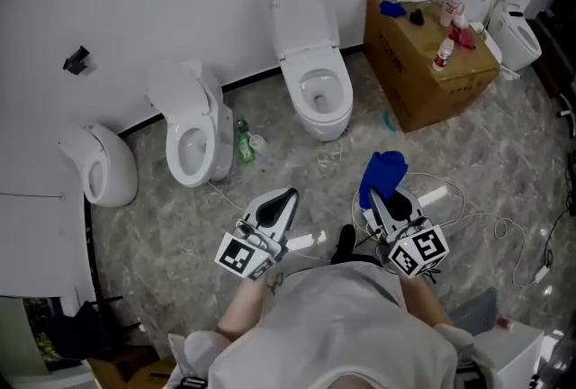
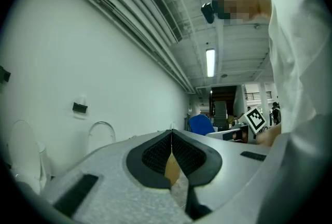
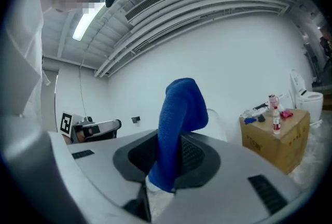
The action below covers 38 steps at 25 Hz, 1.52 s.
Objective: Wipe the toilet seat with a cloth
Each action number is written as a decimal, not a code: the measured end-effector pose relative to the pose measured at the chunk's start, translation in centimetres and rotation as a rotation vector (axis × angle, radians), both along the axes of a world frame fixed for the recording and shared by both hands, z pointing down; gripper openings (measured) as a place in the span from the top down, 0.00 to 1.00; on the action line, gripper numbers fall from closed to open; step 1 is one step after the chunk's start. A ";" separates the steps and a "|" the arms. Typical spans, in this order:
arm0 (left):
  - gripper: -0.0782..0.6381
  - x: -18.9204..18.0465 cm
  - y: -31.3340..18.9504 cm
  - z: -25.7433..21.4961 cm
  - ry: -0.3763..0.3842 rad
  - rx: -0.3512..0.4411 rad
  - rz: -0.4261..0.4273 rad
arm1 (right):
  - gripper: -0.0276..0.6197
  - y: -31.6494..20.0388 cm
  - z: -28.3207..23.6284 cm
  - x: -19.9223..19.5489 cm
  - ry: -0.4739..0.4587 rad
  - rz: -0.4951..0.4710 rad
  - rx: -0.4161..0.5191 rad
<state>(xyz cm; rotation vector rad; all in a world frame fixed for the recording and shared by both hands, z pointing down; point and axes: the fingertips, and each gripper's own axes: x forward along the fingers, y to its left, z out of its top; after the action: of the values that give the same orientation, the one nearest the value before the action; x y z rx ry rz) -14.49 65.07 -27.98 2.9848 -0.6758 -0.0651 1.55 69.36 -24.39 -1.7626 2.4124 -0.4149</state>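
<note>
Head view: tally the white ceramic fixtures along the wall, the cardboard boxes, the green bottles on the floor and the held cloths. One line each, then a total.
White ceramic fixtures: 4, leftmost, second, middle, far right
Cardboard box: 1
Green bottle: 1
Blue cloth, held in the right gripper: 1
Total: 7

- The left gripper (image 1: pixel 275 207) is held low, close in front of the person's body, its jaws pressed together with nothing between them.
- The right gripper (image 1: pixel 385 201) sits near it on the right at like height, jaws clamped on a blue cloth (image 1: pixel 382 171).
- Both point forward, away from the body.
</note>
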 end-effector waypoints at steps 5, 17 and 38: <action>0.88 4.1 -6.0 -1.3 0.034 0.032 -0.090 | 0.84 -6.5 -0.2 4.6 0.028 -0.046 -0.011; 0.88 6.0 -20.4 1.4 0.010 0.013 -0.095 | 0.84 -19.4 2.2 6.5 0.005 -0.033 -0.055; 0.88 10.4 -49.5 7.4 -0.086 -0.092 0.017 | 0.84 -46.2 8.4 11.8 0.045 0.007 -0.229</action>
<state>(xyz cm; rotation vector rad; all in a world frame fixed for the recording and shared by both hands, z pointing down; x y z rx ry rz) -4.07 15.52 -20.60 2.9182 -0.6432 0.0936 13.38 23.11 -16.03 -1.8877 2.4739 -0.6828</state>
